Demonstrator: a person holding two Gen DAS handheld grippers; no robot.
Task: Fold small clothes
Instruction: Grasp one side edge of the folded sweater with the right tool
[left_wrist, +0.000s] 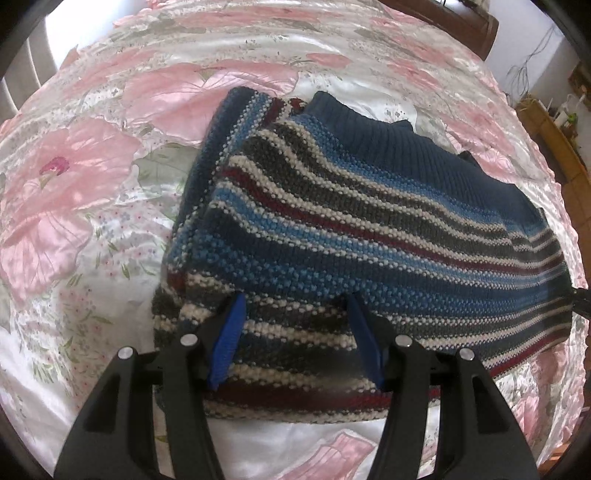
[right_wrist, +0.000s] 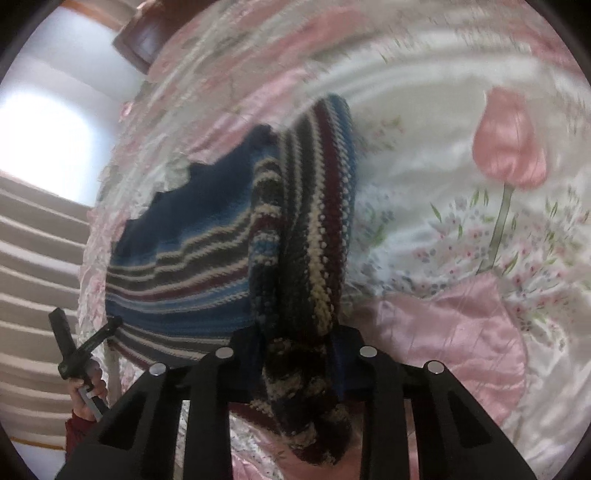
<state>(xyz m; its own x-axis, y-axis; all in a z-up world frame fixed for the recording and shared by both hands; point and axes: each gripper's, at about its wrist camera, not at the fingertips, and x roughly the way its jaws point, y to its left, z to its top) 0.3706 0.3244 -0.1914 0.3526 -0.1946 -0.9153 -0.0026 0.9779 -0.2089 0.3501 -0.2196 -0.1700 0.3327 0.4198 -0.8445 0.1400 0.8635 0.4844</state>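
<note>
Clearly mid-fold. From the left wrist view: striped knit sweater (left_wrist: 332, 229) spread on the bed's pink floral satin bedspread (left_wrist: 92, 192), already doubled along its left edge, where a second layer shows beneath. Long axis runs from near-left to far-right across the bed; ribbed navy band (left_wrist: 388, 140) on the far side, so stripes run roughly parallel to the near hem. Left hand-held gripper (left_wrist: 293, 306) spread wide, blue pads resting just over the near hem, nothing pinched between them. At the far right margin, a dark tip (left_wrist: 580, 299) meets the sweater's right end, probably the other tool.

From the right wrist view, blurred by motion: right hand-held gripper (right_wrist: 295, 336) clamped narrow on a bunched end of the sweater (right_wrist: 192, 258), fabric rising from the bed into the jaws and spilling out behind them. Rest of the garment flat on the bedspread (right_wrist: 461, 325), navy part toward the far left. Left hand-held gripper (right_wrist: 92, 339) visible at lower left with a person's hand (right_wrist: 86, 391) on its handle, tip at the hem.

Judged step: carrying the lifted end across for the next fold. Next move likely calls for laying that end over the body with edges matched, the left side pinning the hem, then opening.
</note>
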